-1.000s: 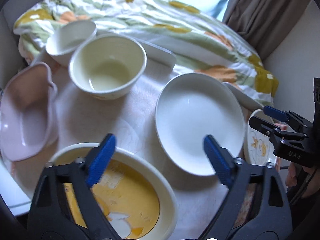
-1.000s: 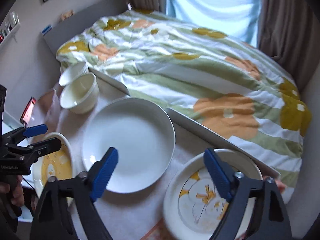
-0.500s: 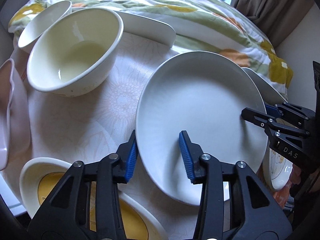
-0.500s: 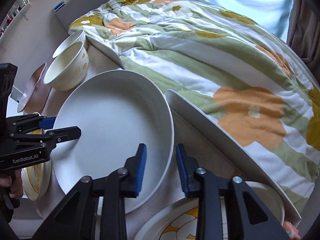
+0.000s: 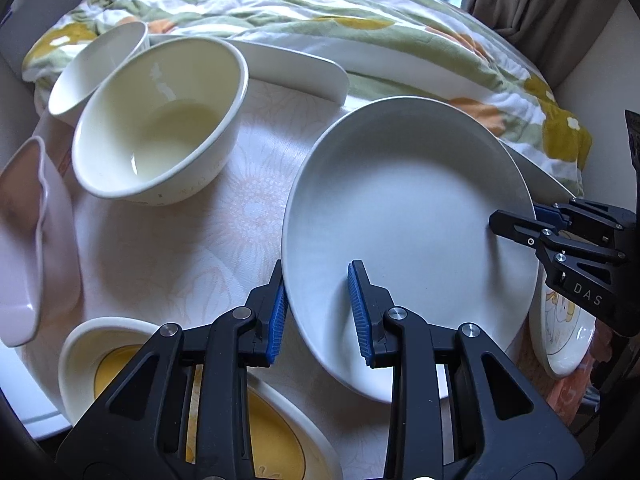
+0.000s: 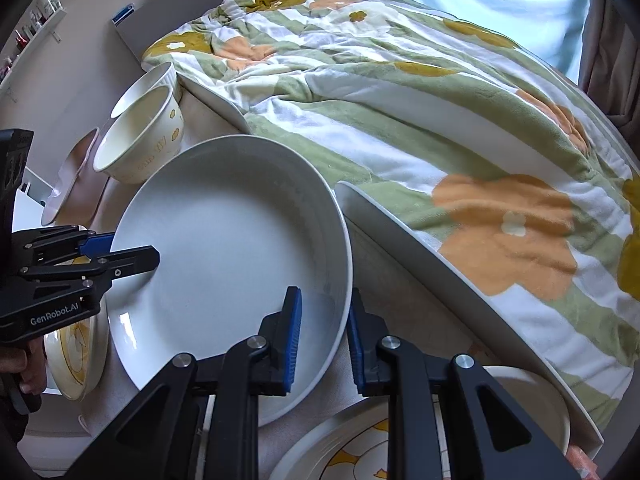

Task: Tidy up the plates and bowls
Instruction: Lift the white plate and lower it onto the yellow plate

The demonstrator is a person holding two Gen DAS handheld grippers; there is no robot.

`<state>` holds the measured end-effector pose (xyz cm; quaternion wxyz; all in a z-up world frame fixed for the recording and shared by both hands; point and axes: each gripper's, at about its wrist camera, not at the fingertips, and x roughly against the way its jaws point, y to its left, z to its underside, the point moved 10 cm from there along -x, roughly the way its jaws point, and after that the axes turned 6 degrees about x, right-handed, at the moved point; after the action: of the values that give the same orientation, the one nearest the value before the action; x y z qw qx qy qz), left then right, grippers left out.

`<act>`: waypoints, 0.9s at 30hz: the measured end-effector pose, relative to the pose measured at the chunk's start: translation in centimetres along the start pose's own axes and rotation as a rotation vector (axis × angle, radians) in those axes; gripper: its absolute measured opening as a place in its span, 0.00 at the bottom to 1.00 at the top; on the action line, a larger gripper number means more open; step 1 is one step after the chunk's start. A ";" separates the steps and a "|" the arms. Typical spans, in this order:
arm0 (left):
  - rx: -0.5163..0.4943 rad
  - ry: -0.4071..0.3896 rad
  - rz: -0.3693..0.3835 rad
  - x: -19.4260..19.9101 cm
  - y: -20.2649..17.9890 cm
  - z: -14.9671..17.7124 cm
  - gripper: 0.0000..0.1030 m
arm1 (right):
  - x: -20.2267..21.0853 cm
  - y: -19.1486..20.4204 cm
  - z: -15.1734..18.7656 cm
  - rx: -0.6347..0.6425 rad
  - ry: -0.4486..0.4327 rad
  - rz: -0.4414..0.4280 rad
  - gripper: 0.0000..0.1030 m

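Note:
A large deep white plate (image 5: 404, 208) (image 6: 224, 248) sits on the pale flowered tabletop (image 5: 180, 248). My left gripper (image 5: 317, 270) straddles its near-left rim. One blue pad is outside the wall and the other inside. The jaws are closing, with the pads against the wall. My right gripper (image 6: 324, 294) straddles the opposite rim the same way, also closing, rim between its pads. Each wrist view shows the other gripper pinching the plate edge: the right gripper (image 5: 514, 222) and the left gripper (image 6: 128, 254).
A cream bowl (image 5: 160, 136), a small white bowl (image 5: 96, 68) and a pink dish (image 5: 24, 232) stand to the left. A yellow-bottomed dish (image 5: 276, 440) lies under my left gripper, a flower-print plate (image 6: 360, 452) under my right. The flowered quilt (image 6: 440, 120) borders the table.
Both grippers came down onto opposite rims of the white plate. Their jaws went from wide apart to narrow around the rim.

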<state>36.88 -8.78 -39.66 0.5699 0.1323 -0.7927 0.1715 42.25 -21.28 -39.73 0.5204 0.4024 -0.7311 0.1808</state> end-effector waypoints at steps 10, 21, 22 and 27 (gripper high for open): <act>0.005 -0.034 0.007 2.5 -0.3 -0.7 0.26 | 1.7 0.2 -0.6 -0.003 -0.009 0.025 0.20; -0.006 -0.065 0.039 7.4 0.3 -0.7 0.26 | 6.2 2.2 -1.8 -0.041 -0.049 0.040 0.20; -0.010 -0.069 0.042 8.2 0.7 -0.5 0.26 | 6.6 2.6 -1.9 -0.041 -0.053 0.041 0.20; -0.023 -0.075 0.061 11.1 3.5 0.5 0.26 | 9.0 6.7 -1.6 -0.073 -0.070 0.024 0.20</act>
<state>31.52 -6.04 -29.69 0.5358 0.1078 -0.8190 0.1746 36.85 -19.69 -29.89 0.5068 0.3802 -0.7598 0.1461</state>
